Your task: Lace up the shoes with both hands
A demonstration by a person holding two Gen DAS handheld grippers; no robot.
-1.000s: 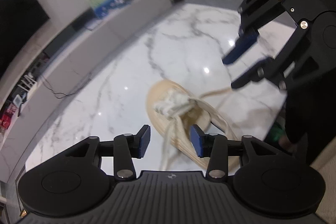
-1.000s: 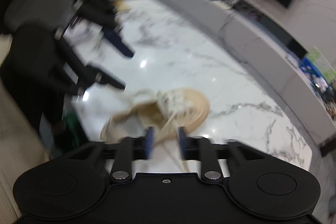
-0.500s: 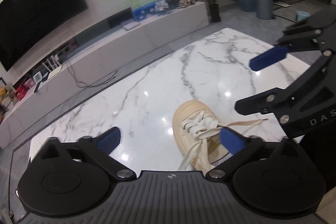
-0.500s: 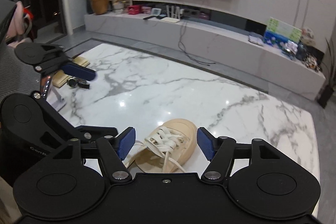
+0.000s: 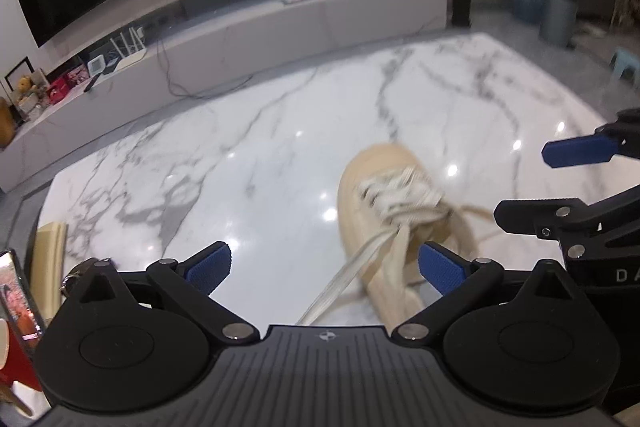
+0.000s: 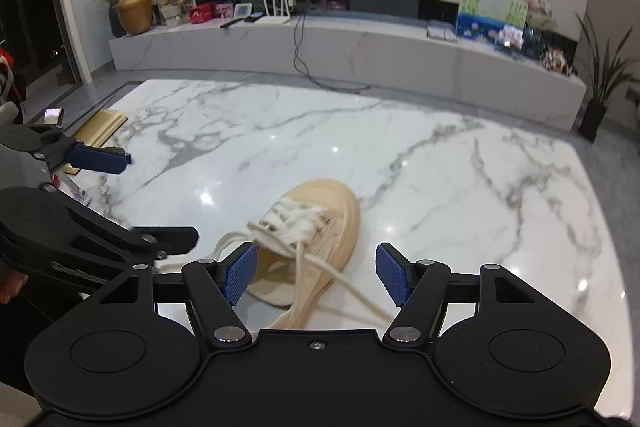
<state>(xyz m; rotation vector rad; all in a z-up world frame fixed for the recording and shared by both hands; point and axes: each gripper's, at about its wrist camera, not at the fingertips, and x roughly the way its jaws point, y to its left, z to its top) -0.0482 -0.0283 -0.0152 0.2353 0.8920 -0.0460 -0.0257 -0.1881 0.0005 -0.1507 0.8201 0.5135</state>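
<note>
A beige shoe (image 5: 384, 203) with cream laces lies on the white marble table (image 5: 240, 163), toe pointing away from me. My left gripper (image 5: 326, 265) hovers over its heel end, open wide. A loose lace end (image 5: 344, 279) runs between its blue pads untouched. My right gripper (image 6: 316, 273) is also open above the shoe (image 6: 320, 223), and two lace ends (image 6: 352, 291) trail under it unpinched. Each gripper shows in the other's view, the right gripper (image 5: 540, 183) at the right edge and the left gripper (image 6: 160, 199) at the left, both with jaws apart.
A phone (image 5: 16, 299) and a tan book (image 5: 48, 267) lie at the table's left edge; the book (image 6: 100, 125) also shows in the right wrist view. Beyond the table stand a long low white console (image 6: 360, 47), a wall television and a potted plant (image 6: 600, 87).
Both grippers' jaws have spread much wider than a second ago. Both wrists have rolled level and sunk a little toward the shoe. The laces now lie loose between the pads.
</note>
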